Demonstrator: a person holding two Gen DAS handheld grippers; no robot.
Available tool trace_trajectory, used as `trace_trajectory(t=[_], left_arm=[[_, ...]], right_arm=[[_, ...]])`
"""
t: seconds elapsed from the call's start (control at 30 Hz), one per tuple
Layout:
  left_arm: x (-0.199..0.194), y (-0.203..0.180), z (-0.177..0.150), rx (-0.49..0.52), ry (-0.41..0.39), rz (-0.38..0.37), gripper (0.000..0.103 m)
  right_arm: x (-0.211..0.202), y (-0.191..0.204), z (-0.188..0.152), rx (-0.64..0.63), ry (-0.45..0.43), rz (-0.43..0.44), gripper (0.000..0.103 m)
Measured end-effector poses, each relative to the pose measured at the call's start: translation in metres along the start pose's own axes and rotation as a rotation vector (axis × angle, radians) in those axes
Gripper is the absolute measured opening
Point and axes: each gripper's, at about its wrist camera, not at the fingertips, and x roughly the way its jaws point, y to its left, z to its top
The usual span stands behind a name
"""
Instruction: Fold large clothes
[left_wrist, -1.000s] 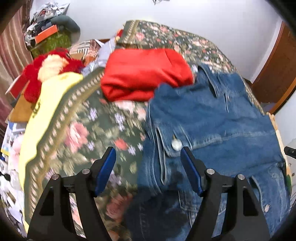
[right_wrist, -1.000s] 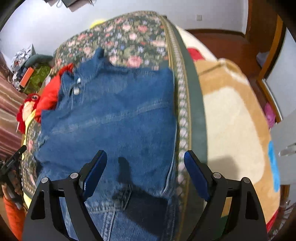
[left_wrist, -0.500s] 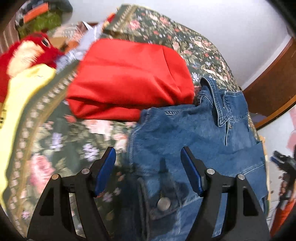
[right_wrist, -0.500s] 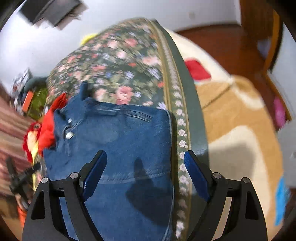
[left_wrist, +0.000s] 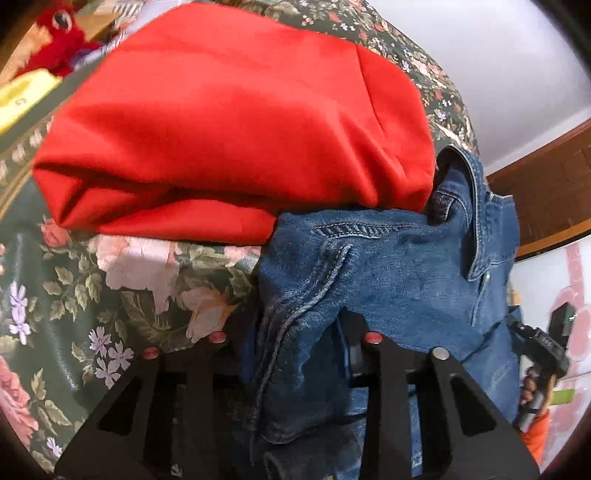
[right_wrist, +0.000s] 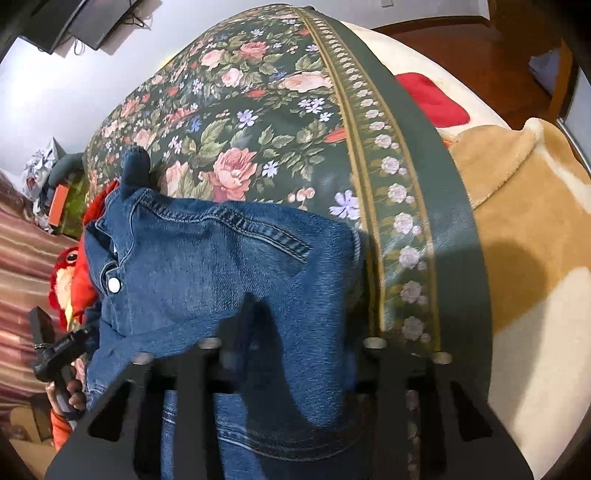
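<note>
A blue denim jacket (left_wrist: 388, 266) lies on the floral bedspread (left_wrist: 110, 295), its collar against a folded red garment (left_wrist: 229, 122). My left gripper (left_wrist: 295, 332) is low over the jacket's near shoulder. Its jaws are closing, and bunched denim fills the gap and hides the pads. In the right wrist view the jacket (right_wrist: 221, 258) shows a snap button by its collar. My right gripper (right_wrist: 291, 347) is closing on the other shoulder, with a ridge of denim puckered up between the fingers. A hand (right_wrist: 70, 391) holding the left gripper shows at the lower left.
A red plush toy (left_wrist: 62, 33) and clutter (right_wrist: 55, 192) sit at the bed's far side by the wall. A tan and cream blanket (right_wrist: 517, 240) with a red cloth (right_wrist: 432, 99) on it lies beyond the bedspread's border (right_wrist: 424, 184). A wooden door (left_wrist: 546, 192) stands behind.
Both grippers came down and forward to the jacket's collar end. Their jaws went from wide open to narrow, with denim now bunched between them.
</note>
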Motion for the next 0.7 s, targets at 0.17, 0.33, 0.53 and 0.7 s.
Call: trace_trajectory(t=[0.17, 0.33, 0.53, 0.7], left_arm=[[-0.025, -0.03, -0.007, 0.126, -0.06, 0.066, 0.011], [-0.084, -0.065, -0.013, 0.198, -0.165, 0.027, 0.009], [-0.142, -0.112, -0.015, 0.285, -0.277, -0.024, 0.008], [-0.175, -0.137, -0.006, 0.339, -0.364, -0.03, 0.008]], right_arm=[[-0.025, 0.008, 0.0, -0.027, -0.066, 0.019, 0.009], [-0.074, 0.03, 0.004, -0.073, -0.176, 0.063, 0.008], [-0.121, 0.074, 0.006, -0.194, -0.291, 0.057, 0.008], [-0.135, 0.101, 0.016, -0.248, -0.338, 0.082, 0.008]])
